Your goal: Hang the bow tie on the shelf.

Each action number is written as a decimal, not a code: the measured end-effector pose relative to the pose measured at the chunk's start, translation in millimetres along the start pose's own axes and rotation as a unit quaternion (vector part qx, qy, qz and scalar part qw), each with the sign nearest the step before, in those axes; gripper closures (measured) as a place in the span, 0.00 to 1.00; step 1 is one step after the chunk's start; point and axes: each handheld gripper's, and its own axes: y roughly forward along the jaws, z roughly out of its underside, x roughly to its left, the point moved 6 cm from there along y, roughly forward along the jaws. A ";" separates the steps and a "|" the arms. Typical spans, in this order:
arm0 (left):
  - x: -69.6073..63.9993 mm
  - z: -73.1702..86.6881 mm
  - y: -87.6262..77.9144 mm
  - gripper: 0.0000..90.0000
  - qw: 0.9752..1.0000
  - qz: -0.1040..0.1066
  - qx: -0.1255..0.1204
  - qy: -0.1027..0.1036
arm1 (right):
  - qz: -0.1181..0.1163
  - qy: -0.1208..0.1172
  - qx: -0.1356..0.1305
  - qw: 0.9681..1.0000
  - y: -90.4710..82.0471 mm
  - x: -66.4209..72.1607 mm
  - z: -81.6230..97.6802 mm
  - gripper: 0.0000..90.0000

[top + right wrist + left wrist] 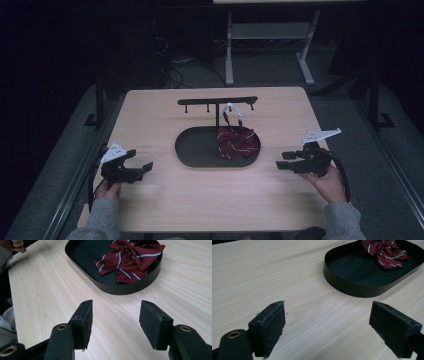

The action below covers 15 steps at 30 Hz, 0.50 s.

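Bow tie (235, 141), dark red with white stripes, lay in the right end of the black oval tray (195, 150) at the table's (165, 200) middle, its white strap looped up to the hook stand (217, 101). Both the left gripper (141, 169) and right gripper (284, 160) hovered near the table's side edges, jaws spread, empty. Probably the bow gets lifted; pinching its knot, not a loose wing, would serve best.

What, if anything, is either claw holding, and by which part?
Nothing is held. The left claw and right claw are both open over bare table; the striped bow tie lies in the black tray.
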 end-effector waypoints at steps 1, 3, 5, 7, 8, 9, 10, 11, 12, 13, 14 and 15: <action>0.0 0.0 0.0 0.14 1.000 0.000 0.000 0.000 | -0.001 0.001 0.001 1.000 -0.3 0.2 1.6 0.48; 0.0 0.2 -0.1 0.14 1.000 0.000 0.000 0.000 | 0.000 0.003 -0.003 1.000 -0.5 0.2 4.7 0.48; -0.1 0.3 -0.2 0.14 1.000 0.001 0.000 0.000 | 0.000 0.004 -0.004 1.000 -0.9 0.2 8.1 0.48; -0.3 0.4 -0.2 0.14 1.000 0.001 0.001 0.001 | 0.000 0.009 -0.004 1.000 -1.3 0.2 11.8 0.48; -0.4 0.5 -0.2 0.14 1.000 0.001 0.001 0.001 | 0.000 0.008 -0.005 1.000 -1.5 -0.1 12.9 0.48; -0.4 0.5 -0.3 0.14 1.000 0.001 0.001 0.001 | 0.000 0.012 -0.005 1.000 -1.9 0.1 14.6 0.48; -0.5 0.5 -0.3 0.14 1.000 0.002 0.000 0.001 | 0.000 0.015 -0.008 1.000 -2.3 0.6 16.4 0.48; -0.3 0.7 -0.3 0.14 1.000 0.002 0.001 0.001 | 0.001 0.014 -0.011 1.000 -2.7 0.5 18.2 0.48; -0.5 0.7 -0.1 0.14 1.000 0.002 0.001 0.000 | 0.000 0.013 -0.012 1.000 -3.0 0.7 19.5 0.48; -0.5 0.8 0.0 0.14 1.000 0.002 0.001 0.000 | 0.000 0.016 -0.013 1.000 -3.4 1.5 21.5 0.48; -0.9 0.8 0.1 0.14 1.000 0.002 0.002 0.000 | 0.000 0.017 -0.016 1.000 -3.7 2.1 23.5 0.47; -1.0 0.8 0.3 0.14 1.000 0.002 0.002 0.001 | 0.003 0.020 -0.017 1.000 -4.0 2.8 26.1 0.47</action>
